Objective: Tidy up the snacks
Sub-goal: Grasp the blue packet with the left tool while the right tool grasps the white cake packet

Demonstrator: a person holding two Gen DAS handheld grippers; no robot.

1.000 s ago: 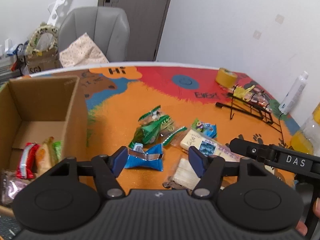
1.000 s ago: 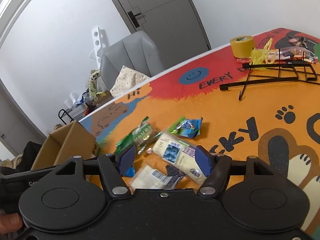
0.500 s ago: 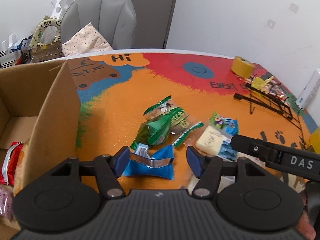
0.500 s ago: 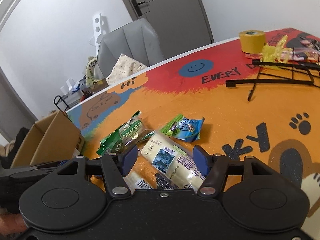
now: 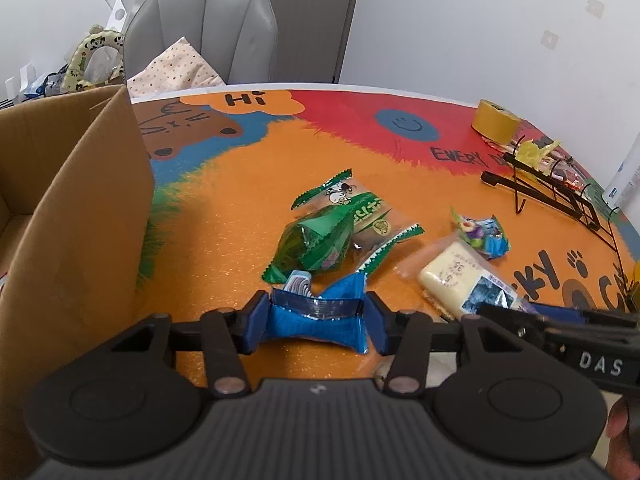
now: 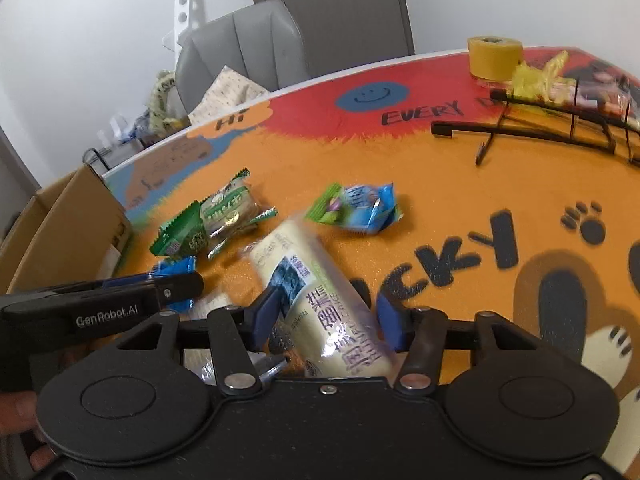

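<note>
Both fingers' gaps just narrowed: left gripper [image 5: 316,318] pinches blue packet [image 5: 320,322], right gripper [image 6: 328,320] cream cake [image 6: 320,300].

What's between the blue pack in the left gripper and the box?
Only bare orange mat lies between the blue pack and the box, per the left wrist view.

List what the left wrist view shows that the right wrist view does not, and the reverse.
Only the left wrist view: the left tongs pressing both ends of the blue packet, having just been closing, and a white bottle at the table's far right.

Only the right wrist view: the right tongs around the cream cake pack, also just closing; contact on both pads is unclear.

Both: the cardboard box, green packets, tape roll, wire rack and grey chair.
</note>
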